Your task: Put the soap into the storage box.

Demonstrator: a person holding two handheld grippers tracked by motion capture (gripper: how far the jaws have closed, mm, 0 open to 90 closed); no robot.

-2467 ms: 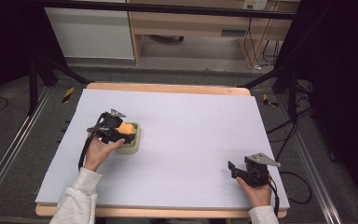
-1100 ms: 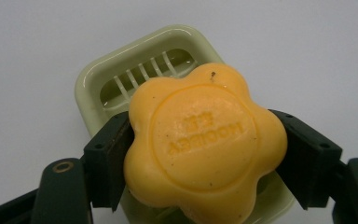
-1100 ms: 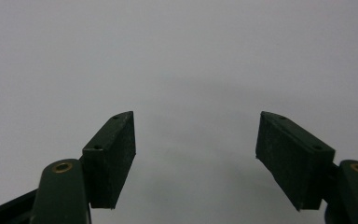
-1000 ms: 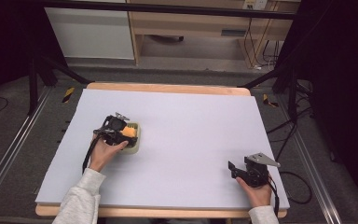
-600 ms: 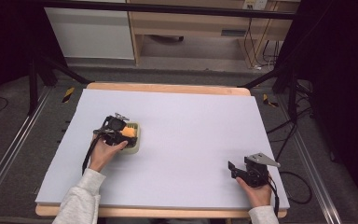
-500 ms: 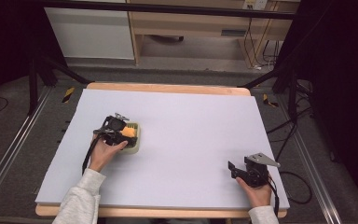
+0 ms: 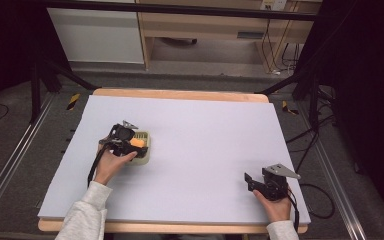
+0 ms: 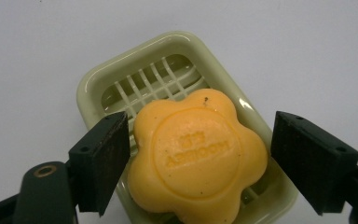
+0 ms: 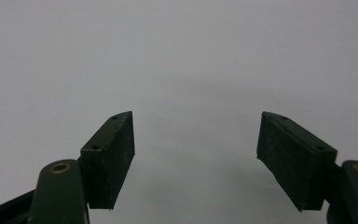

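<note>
Pale grey mat (image 7: 205, 150) on wooden table (image 7: 180, 94), dark room; both tongs open, empty-jawed.

A wooden table (image 7: 180, 94) carries a pale grey-lilac mat (image 7: 205, 145) covering nearly its whole top. At nine o'clock on the mat sits a pale green soap dish (image 7: 144, 152), touching it directly.

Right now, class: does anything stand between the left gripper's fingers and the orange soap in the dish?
Nothing visible does. The left gripper is open, its fingers either side of the orange soap, which lies in the green dish.
</note>
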